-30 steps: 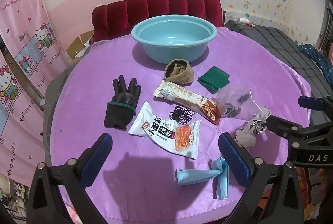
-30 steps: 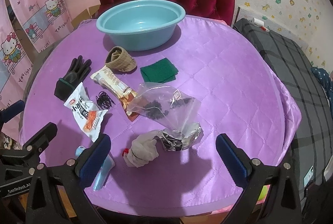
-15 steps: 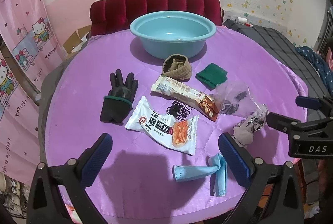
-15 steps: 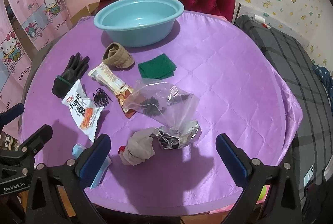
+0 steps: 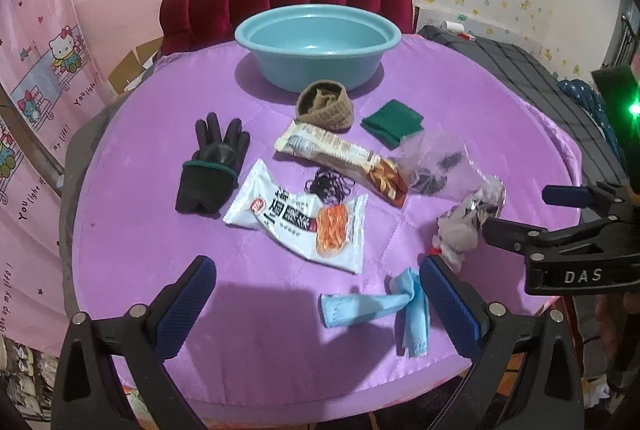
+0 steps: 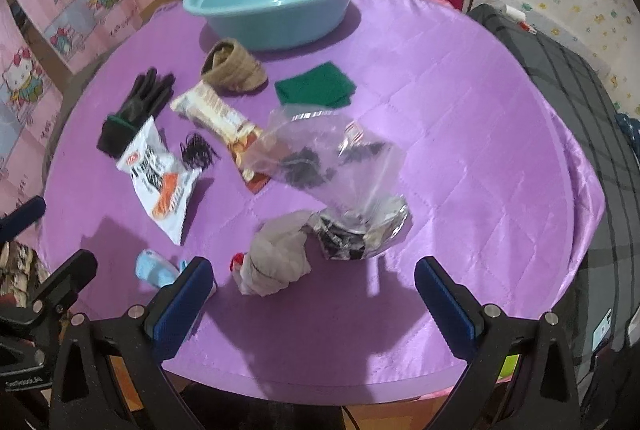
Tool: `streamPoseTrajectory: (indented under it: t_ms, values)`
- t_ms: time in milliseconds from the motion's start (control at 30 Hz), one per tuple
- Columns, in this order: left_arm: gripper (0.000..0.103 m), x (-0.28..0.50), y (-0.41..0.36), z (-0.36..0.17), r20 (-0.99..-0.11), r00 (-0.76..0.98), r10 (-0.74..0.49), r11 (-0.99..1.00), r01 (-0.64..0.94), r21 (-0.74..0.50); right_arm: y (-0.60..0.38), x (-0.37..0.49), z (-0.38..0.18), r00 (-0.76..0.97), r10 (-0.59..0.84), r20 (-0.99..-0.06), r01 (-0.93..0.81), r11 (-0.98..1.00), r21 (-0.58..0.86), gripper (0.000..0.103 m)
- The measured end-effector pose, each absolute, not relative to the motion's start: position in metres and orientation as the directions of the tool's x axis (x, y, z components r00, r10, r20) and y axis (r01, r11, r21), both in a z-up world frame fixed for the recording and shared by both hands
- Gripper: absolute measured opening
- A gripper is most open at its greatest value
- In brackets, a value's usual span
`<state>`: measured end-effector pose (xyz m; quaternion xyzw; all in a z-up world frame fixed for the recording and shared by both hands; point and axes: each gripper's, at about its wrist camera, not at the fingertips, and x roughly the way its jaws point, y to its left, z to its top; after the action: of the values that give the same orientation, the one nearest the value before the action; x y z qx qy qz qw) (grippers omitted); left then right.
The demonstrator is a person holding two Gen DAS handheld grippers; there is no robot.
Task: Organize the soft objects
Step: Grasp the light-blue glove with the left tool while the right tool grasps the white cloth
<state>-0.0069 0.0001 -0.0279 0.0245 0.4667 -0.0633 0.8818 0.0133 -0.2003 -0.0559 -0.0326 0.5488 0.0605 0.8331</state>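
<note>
A: Hovering both grippers at the near edge of the desk; we hold nothing. Left gripper fingers released, right gripper fingers released too.

B: We judge sorting not yet begun: the basin at the far side sits empty. Next move likely calls for closing on one soft piece, perhaps the grey cloth bundle just ahead of our right fingers.

A: Count: one black glove, one tan sock, one green cloth, one blue mask, two snack packets, one clear bag.
</note>
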Motion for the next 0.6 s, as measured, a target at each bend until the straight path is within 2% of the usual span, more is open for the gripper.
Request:
streamPoseTrajectory:
  t_ms: [400, 600]
  values:
    - [0.103, -0.011, 0.004, -0.054, -0.859, 0.500, -0.111, 0.989, 0.138, -0.048, -0.224, 0.020, -0.079, 0.308, 0.104, -0.946, -0.072, 0.994, 0.086, 0.102]
    - [0.103, -0.014, 0.005, -0.064, -0.873, 0.477, -0.103, 0.990, 0.131, -0.045, -0.210, 0.025, -0.085, 0.292, 0.153, -0.944, -0.092, 0.987, 0.132, 0.100]
